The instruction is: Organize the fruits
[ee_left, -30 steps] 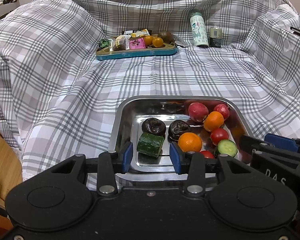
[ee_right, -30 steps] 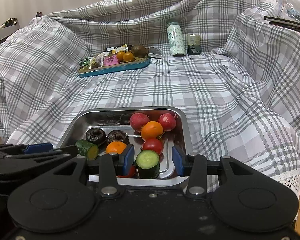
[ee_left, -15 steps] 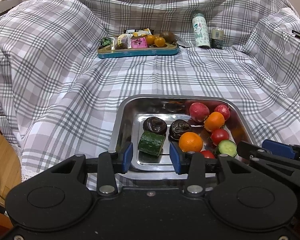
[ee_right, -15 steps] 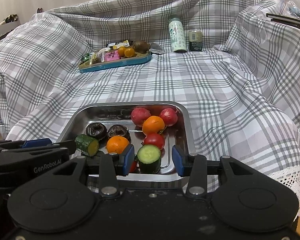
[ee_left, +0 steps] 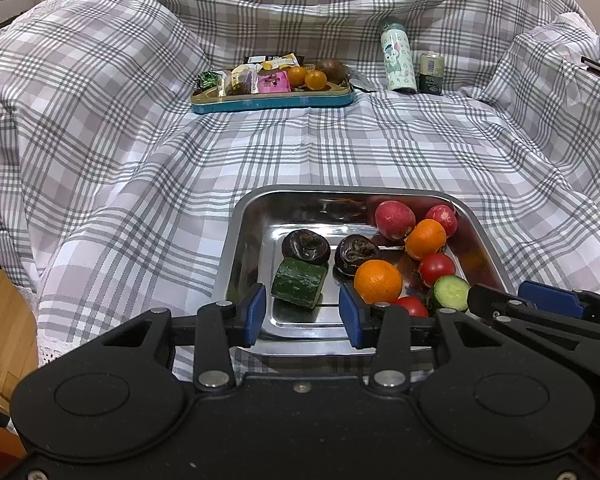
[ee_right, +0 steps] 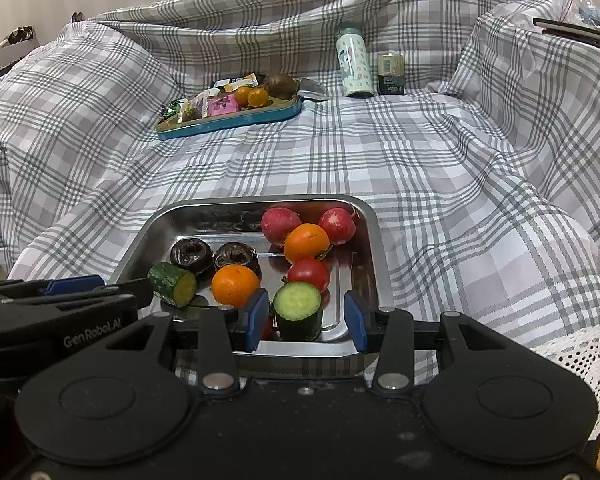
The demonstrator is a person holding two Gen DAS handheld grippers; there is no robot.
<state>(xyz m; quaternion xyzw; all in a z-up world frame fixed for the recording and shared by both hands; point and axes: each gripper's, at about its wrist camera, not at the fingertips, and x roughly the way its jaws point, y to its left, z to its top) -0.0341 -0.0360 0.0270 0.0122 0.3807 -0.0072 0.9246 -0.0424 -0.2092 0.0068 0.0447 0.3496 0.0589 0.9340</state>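
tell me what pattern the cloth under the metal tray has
Grey and white plaid on the cloth; the right wrist view shows it best.

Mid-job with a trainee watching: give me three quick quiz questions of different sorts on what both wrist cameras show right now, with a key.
1. True or false: the left gripper is shut on the lying cucumber piece.
2. Multiple choice: how many oranges lie in the steel tray? A one, B two, C four.
3. Fill in: the upright cucumber piece stands just ahead of the open ___ gripper.

Key
1. False: its jaws are open, with the piece lying ahead of them.
2. B: the near orange and the far orange.
3. Right.
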